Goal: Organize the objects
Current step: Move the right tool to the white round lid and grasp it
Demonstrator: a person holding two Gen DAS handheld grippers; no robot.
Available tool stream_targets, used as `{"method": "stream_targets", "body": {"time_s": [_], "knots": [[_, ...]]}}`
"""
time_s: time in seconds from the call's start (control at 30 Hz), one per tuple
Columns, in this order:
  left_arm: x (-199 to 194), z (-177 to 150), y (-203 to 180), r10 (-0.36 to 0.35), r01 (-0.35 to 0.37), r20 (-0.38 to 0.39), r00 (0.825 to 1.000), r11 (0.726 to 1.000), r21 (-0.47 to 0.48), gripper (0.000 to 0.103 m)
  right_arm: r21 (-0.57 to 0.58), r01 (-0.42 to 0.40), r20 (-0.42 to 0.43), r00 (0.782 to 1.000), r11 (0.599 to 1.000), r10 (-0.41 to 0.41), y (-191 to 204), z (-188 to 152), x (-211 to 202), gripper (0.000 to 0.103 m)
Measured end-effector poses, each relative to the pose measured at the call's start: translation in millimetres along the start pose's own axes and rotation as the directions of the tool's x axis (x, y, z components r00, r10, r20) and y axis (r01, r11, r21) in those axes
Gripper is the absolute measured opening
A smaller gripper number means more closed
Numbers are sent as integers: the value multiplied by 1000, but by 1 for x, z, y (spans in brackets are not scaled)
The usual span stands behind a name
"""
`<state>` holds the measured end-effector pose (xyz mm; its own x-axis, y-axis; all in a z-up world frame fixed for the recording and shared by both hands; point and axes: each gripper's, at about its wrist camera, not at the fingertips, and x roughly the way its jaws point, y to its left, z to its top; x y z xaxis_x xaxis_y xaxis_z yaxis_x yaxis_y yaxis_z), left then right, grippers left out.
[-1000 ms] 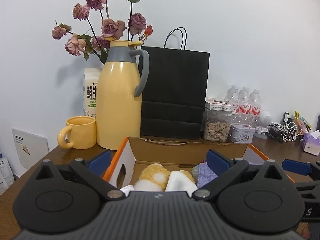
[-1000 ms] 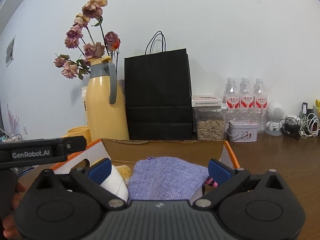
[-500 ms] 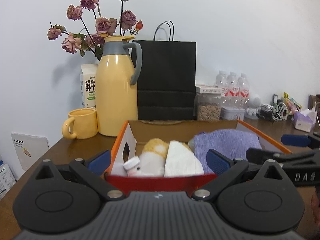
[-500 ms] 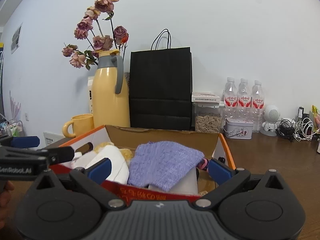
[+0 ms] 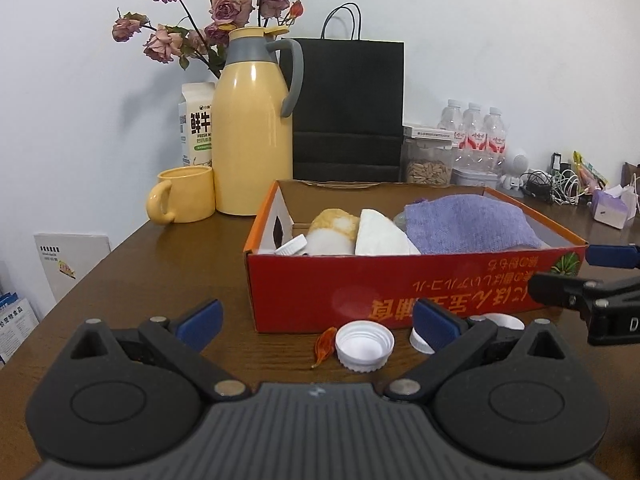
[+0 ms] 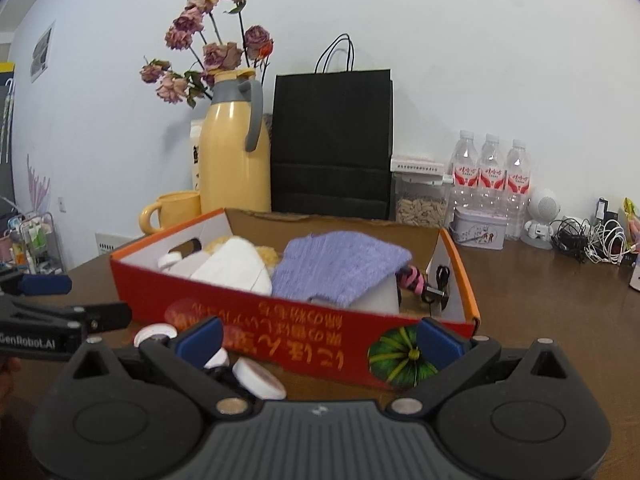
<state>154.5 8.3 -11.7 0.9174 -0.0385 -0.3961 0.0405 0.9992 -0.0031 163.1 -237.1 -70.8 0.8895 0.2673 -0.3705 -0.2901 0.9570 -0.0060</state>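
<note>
Both hand-held grippers have drawn back from over the box (image 5: pixel 400 292) to its near side; the left hand-held gripper (image 5: pixel 316 318) and right hand-held gripper (image 6: pixel 318 338) hang released, holding nothing. In front of the box, 1 white cap (image 5: pixel 365 345) lies on the worktop (image 5: pixel 160 280). Inside the box sits a purple cloth (image 5: pixel 468 224). Behind the box stands a yellow jug (image 5: pixel 252 132).
</note>
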Motion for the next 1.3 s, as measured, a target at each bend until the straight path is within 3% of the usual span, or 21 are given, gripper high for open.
{"method": "stream_targets", "body": {"time_s": [0.37, 0.6, 0.73, 0.87, 0.93, 1.03, 1.3], "knots": [[-5, -8, 3, 1, -1, -17, 1000, 1000, -2, 103, -3, -7, -56, 998, 1000, 7, 6, -14, -7, 103], [-3, -9, 6, -5, 4, -40, 999, 1000, -15, 103, 5, -55, -112, 992, 998, 55, 10, -18, 1, 99], [-2, -9, 6, -11, 10, -54, 998, 1000, -18, 103, 46, -80, -143, 986, 996, 86, 7, -16, 11, 78], [-2, -9, 7, -15, 14, -55, 998, 1000, -20, 103, 75, -112, -171, 978, 991, 124, 8, -12, 26, 66], [-1, -9, 6, -18, 17, -56, 998, 1000, -20, 103, 91, -123, -182, 973, 988, 138, 9, -10, 34, 44], [0, -9, 5, -29, 29, -58, 998, 1000, -13, 103, 121, -132, -185, 971, 984, 153, 7, -10, 39, 27], [5, -7, -16, -89, 90, -44, 995, 996, 29, 103, 159, -157, -131, 975, 975, 179, 1, -11, 29, 12]]}}
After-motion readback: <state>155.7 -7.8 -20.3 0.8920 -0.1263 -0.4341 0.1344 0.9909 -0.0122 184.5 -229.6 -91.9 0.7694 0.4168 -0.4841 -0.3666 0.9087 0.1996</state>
